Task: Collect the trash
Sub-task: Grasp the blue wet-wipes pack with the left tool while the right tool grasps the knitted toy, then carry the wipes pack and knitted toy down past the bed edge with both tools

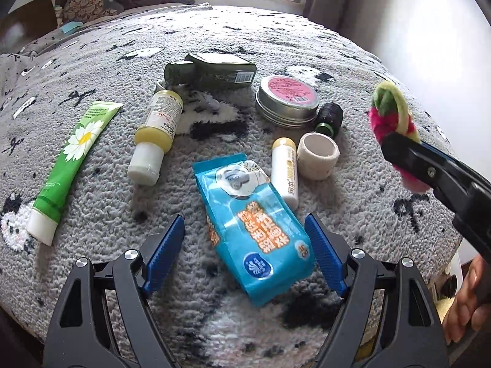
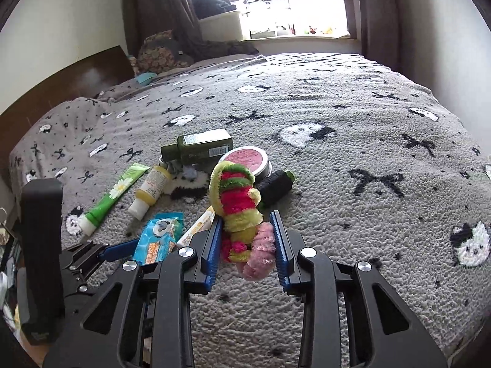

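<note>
My right gripper is shut on a fuzzy pink, green and yellow twisted toy, held a little above the grey blanket. The left wrist view shows that toy at the right, pinched by the right gripper. My left gripper stands open over a blue wet-wipes pack lying flat on the blanket. The pack sits between the two blue pads, which do not press on it. In the right wrist view the pack shows at the lower left.
Around the pack lie a green tube, a yellow bottle, a dark green bottle, a pink-lidded tin, a black spool, a white stick and a white tape roll. The bed's edge is at the right.
</note>
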`<state>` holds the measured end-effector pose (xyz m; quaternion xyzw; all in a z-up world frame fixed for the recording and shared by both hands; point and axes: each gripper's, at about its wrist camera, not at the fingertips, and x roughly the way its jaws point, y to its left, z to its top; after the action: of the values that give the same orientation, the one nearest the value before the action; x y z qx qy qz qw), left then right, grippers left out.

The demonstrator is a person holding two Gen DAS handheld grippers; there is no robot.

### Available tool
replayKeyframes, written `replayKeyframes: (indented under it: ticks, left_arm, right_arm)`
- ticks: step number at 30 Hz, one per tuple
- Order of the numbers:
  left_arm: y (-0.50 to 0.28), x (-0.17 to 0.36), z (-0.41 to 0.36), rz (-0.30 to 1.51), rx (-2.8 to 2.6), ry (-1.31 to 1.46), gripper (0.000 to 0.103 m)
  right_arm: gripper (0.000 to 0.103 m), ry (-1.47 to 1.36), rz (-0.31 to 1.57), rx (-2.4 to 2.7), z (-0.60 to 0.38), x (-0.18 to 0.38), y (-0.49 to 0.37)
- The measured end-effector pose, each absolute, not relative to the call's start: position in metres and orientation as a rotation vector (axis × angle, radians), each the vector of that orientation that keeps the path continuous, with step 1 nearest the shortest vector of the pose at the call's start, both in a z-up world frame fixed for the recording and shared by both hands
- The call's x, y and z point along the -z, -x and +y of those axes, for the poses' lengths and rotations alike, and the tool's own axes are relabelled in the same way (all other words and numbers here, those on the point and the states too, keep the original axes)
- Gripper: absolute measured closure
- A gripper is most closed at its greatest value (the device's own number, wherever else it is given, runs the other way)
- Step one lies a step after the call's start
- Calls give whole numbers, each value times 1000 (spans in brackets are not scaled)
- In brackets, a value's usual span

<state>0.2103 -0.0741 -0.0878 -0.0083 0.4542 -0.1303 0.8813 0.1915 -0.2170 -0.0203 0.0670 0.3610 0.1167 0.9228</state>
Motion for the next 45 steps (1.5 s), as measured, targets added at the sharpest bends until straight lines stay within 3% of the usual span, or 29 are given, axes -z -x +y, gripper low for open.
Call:
replayKeyframes:
  ticks: [2,4,5,14,29,37,45]
  left_arm:
    - [-210,87,-71,949,267,2,38]
    - [-208,85,-67,952,262,-14,59]
    - [-206,84,-64,955,262,-16,63]
    - [-178,70,-44,913,272,-12,66]
    - [-67,22,-27,747,321,-25,66]
    - [-18,43,-25,763,384,-78,66]
    - [2,102,-30,916,420,-92,66]
  right_arm:
    - [72,-128,740,-238,-217,21,-188]
    - [72,-126,739,-239,-218,21,-184]
    - [72,-126,738,-241,-218,21,-182]
    - [72,-93,713,-275,-208,11,-149]
    - [71,-54,615,-297,-201,-19,-60]
    - [71,-33,650,-297,-199,2,-20]
    - [71,-74,792,-295,-196,59,-7]
